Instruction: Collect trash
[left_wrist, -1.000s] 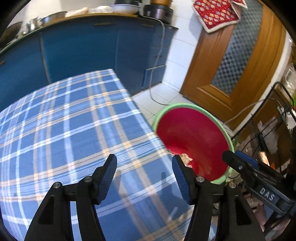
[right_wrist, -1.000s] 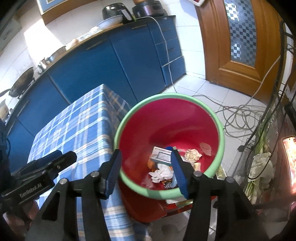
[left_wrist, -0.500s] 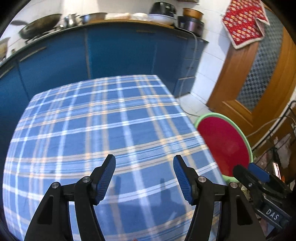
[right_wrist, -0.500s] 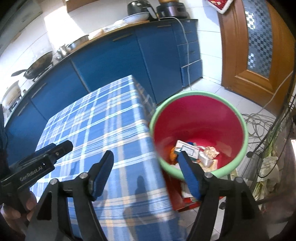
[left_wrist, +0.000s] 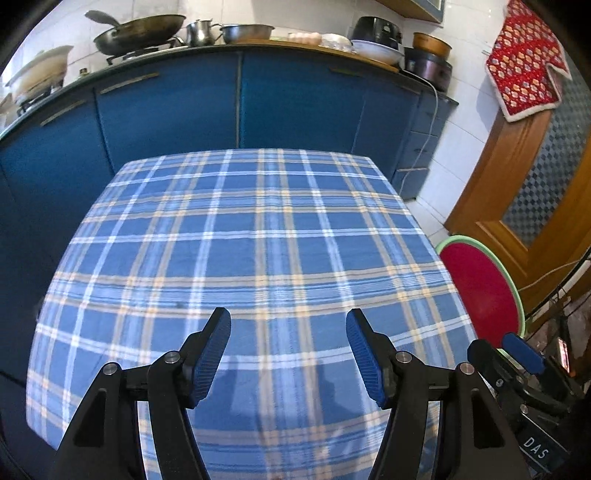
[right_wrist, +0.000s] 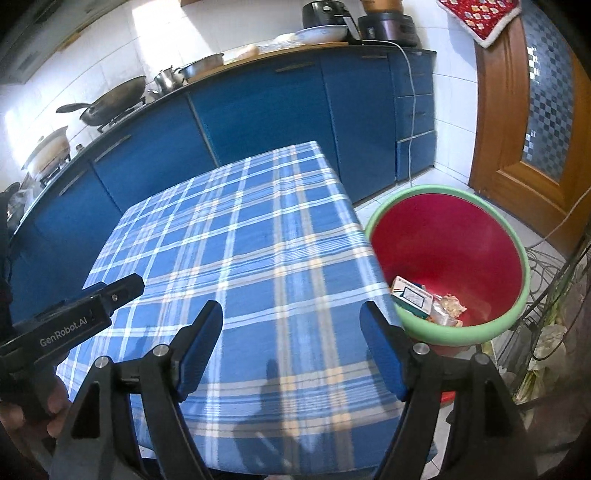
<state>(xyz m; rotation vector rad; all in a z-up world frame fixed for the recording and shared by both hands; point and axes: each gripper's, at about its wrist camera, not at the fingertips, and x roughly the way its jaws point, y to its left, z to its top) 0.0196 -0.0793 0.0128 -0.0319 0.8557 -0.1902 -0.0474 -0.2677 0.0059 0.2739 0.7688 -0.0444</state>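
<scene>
A red bin with a green rim stands on the floor at the table's right edge; it also shows in the left wrist view. Inside lie a small green and white box and crumpled scraps. My left gripper is open and empty over the near part of the blue plaid tablecloth. My right gripper is open and empty over the table's near right part, left of the bin. The tablecloth shows no trash on it.
Blue kitchen cabinets with a wok, pots and bowls on the counter run behind the table. A wooden door is at the right. Cables and a wire rack crowd the floor right of the bin.
Both grippers have pulled back and swung left from over the bin to over the table. The bin now sits at the right of both views. Both stay open.
</scene>
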